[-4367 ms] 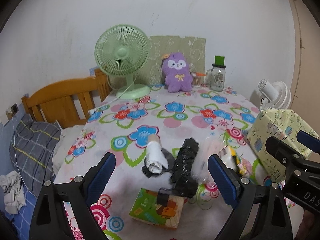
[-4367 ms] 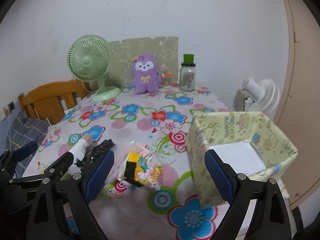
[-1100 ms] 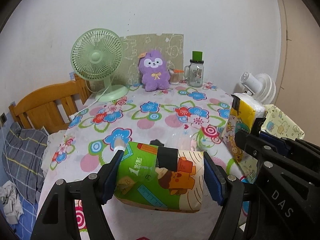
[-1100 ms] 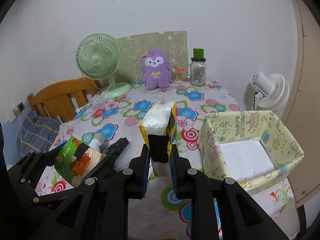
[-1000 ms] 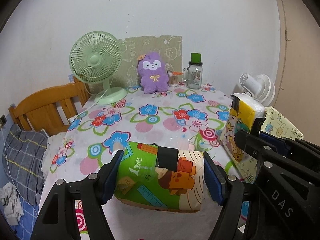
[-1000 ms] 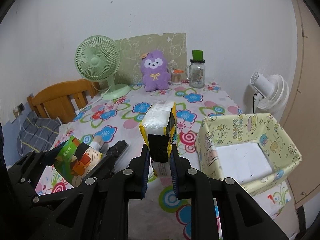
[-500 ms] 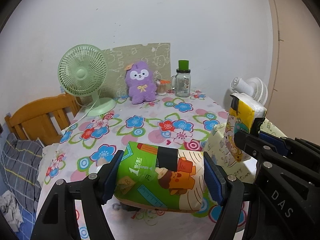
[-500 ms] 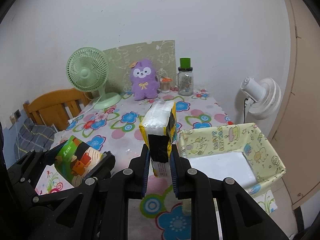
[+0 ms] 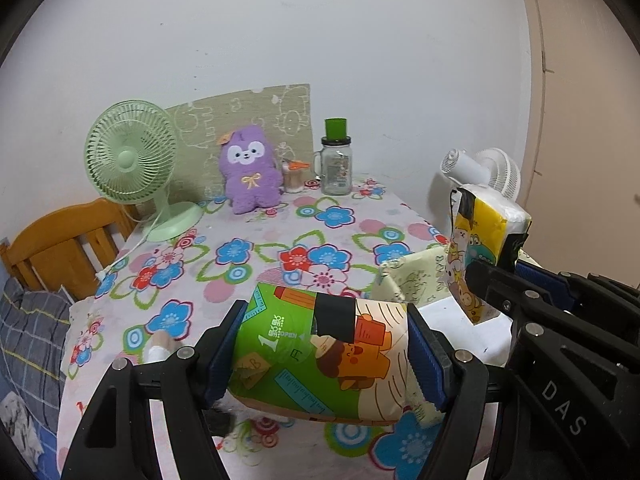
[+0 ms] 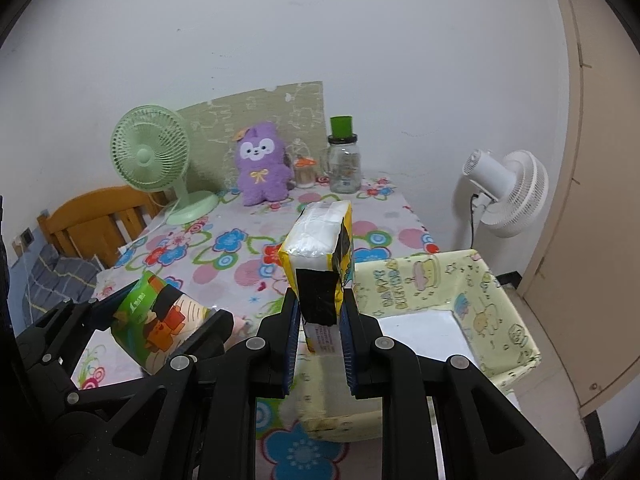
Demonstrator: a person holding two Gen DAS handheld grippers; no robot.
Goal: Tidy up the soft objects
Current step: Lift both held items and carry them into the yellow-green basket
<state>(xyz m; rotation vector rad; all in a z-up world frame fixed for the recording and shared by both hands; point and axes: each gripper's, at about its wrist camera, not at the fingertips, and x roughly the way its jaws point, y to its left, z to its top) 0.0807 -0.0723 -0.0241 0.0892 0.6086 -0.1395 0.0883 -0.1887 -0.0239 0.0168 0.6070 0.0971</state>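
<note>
I've carried both packs off the table's near edge: left gripper (image 9: 324,356) clamps the green tissue pack (image 9: 320,354), right gripper (image 10: 320,330) pinches the yellow tissue pack (image 10: 320,248), now over the box (image 10: 516,340), ready to drop.

The left gripper (image 9: 325,356) clamps a green-and-cream tissue pack (image 9: 320,354) widthwise between its blue pads, clear of the bench (image 9: 256,240). At right, the right gripper (image 9: 490,280) holds a yellow tissue pack (image 9: 482,236) upright above a pale yellow fabric box (image 9: 416,276). A green fan (image 9: 132,158), purple plush (image 9: 250,170) and glass jar (image 9: 337,164) stand along the far edge.
</note>
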